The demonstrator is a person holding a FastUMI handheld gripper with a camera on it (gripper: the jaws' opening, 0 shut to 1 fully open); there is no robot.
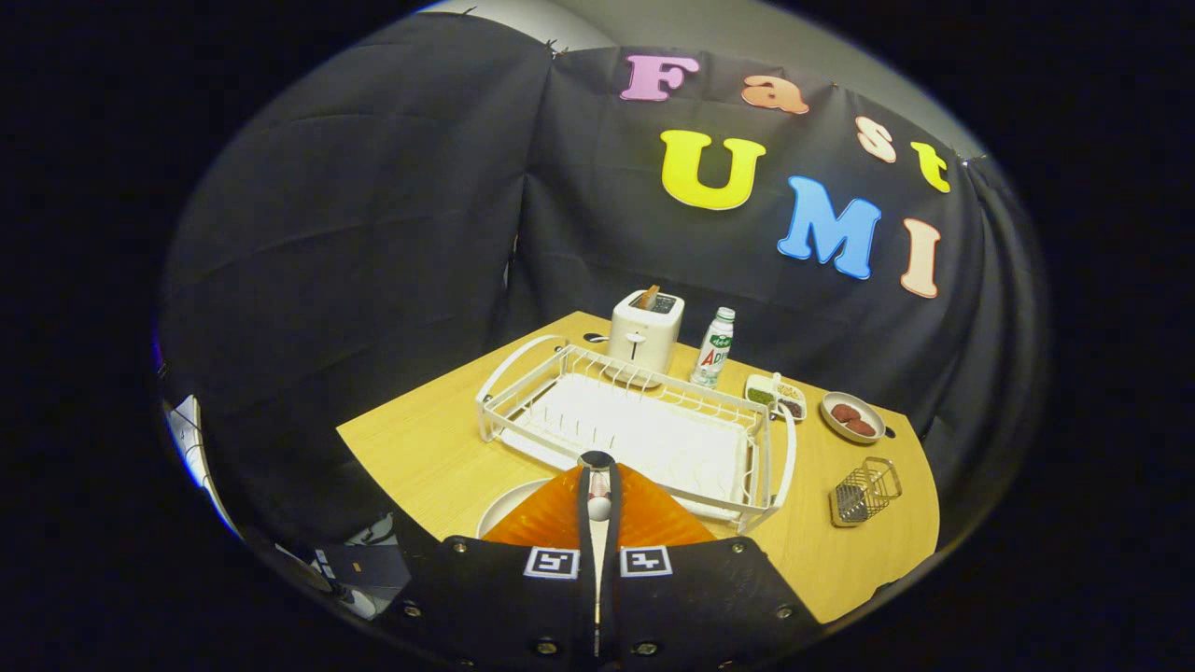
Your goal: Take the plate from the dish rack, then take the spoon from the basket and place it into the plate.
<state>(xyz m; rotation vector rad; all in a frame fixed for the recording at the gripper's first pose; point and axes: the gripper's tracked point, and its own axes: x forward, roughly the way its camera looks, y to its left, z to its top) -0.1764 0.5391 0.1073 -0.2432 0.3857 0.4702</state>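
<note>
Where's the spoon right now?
In the gripper view, the spoon is pinched between the gripper's fingers, above the plate, just before the dish rack.

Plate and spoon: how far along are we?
Done: the plate lies on the table, out of the dish rack. In hand: the hand-held gripper is shut on the spoon, away from the basket. Left: set the spoon into the plate.
</note>
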